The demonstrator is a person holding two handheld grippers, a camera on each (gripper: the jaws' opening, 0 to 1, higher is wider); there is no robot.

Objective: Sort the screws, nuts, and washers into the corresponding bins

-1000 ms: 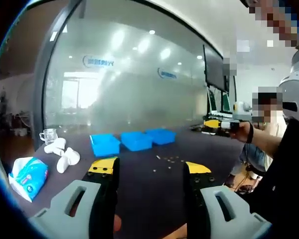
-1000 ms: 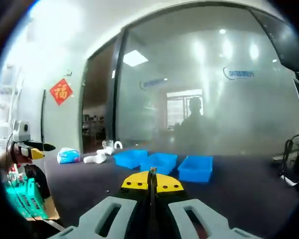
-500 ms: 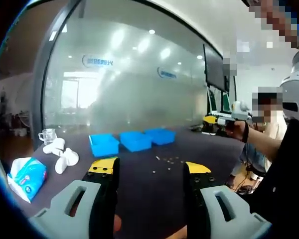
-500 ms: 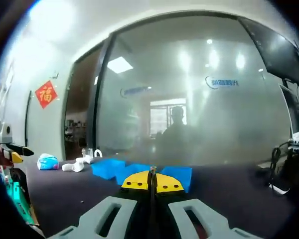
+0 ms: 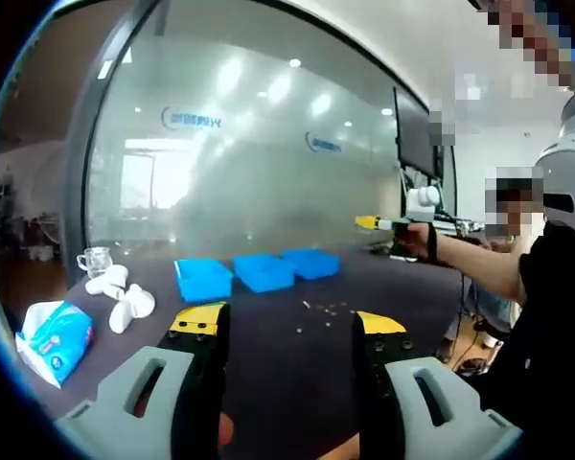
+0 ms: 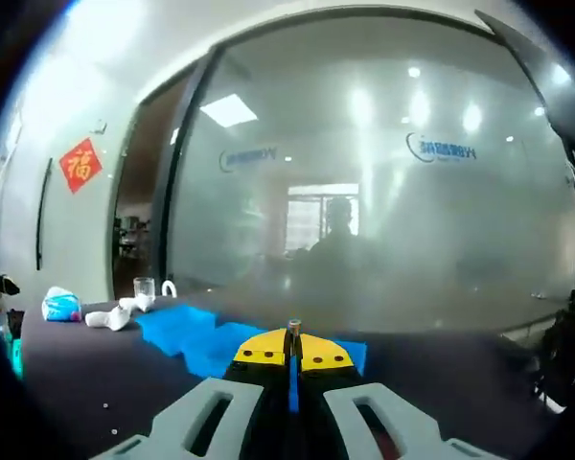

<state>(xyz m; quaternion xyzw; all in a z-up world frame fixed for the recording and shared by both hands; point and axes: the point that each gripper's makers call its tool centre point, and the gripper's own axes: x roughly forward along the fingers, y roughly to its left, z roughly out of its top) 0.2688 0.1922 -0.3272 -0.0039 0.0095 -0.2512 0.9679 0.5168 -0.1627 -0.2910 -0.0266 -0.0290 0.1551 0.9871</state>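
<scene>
Frosted glass wall (image 5: 259, 182) with ceiling-light reflections, dark table (image 5: 297, 355), red wall ornament (image 6: 80, 164), wall monitor (image 5: 412, 134).

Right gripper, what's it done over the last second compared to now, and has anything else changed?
The right gripper, jaws shut on a small screw, has swung from beside the table toward the blue bins; in the left gripper view it moved leftward above the table. The left gripper stayed open and still; bins and loose hardware unchanged.

Bins (image 5: 259, 271) behind hardware (image 5: 324, 309) — tissues (image 5: 53, 337) left.
</scene>
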